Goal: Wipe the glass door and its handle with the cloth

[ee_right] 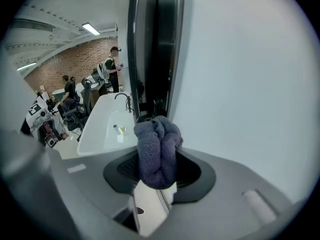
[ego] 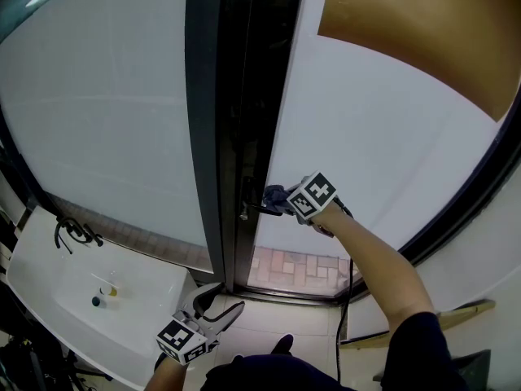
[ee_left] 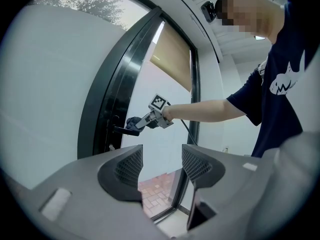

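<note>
The frosted glass door (ego: 358,161) stands in a dark frame (ego: 213,120) ahead of me. My right gripper (ego: 275,200) is shut on a dark blue-grey cloth (ego: 272,193) and holds it at the black lever handle (ego: 249,210) on the door's edge. In the right gripper view the bunched cloth (ee_right: 157,151) fills the gap between the jaws, right by the frame (ee_right: 150,49). My left gripper (ego: 226,298) hangs low near the floor, open and empty. In the left gripper view its fingers (ee_left: 129,167) point at the door, where the cloth (ee_left: 133,123) touches the handle (ee_left: 121,130).
A white sink counter (ego: 49,292) with a black faucet (ego: 73,233) runs along the left. A brown blind (ego: 423,31) covers the upper right pane. Brick paving (ego: 289,267) shows through the bottom of the door. People and chairs (ee_right: 75,96) are in the room behind.
</note>
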Motion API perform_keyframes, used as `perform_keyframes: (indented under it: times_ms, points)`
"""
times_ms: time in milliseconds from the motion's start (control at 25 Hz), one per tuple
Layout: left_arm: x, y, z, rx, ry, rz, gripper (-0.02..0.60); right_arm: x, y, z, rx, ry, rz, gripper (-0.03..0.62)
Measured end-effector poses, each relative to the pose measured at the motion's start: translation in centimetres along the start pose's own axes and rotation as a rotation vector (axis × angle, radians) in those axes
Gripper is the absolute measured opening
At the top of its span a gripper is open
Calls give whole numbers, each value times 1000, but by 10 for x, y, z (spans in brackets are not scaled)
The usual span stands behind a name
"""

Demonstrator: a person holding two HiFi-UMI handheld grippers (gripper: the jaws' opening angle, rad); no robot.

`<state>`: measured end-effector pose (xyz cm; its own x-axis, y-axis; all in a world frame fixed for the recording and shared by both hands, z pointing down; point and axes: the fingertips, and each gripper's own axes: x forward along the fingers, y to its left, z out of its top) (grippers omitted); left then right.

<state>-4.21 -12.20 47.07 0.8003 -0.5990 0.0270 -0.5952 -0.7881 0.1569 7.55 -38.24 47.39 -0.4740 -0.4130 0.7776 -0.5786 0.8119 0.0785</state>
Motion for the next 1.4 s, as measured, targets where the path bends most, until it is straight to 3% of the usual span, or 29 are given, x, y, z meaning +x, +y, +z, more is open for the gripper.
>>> perform_keyframes:
  times_ms: [200,400,520,720,1000,1160,1400]
  points:
    - [-2,0,-1,1,-1,-2,241,-13,-15,-20,-1,17,-49,148]
    - [-4,3,-1,-1,0,1,241,-29,-1,9,-104,-126,-139,149]
    - [-4,3,-1,0,-3,-1,241,-27,26,40,-270,-175,-200,150]
    - [-4,-3,2,4,2,-1,241,-2,64,72,-620,-170,-342,150]
    - [-10,-2,1,-2,8,27,241,45,87,60,-1078,-44,-522,150]
    - [-12,0,0,-3,4,34,241,44,85,45,-1224,-9,-590,150]
    - [-8,-1,1,-1,9,18,241,36,80,24,-1350,26,-629,149]
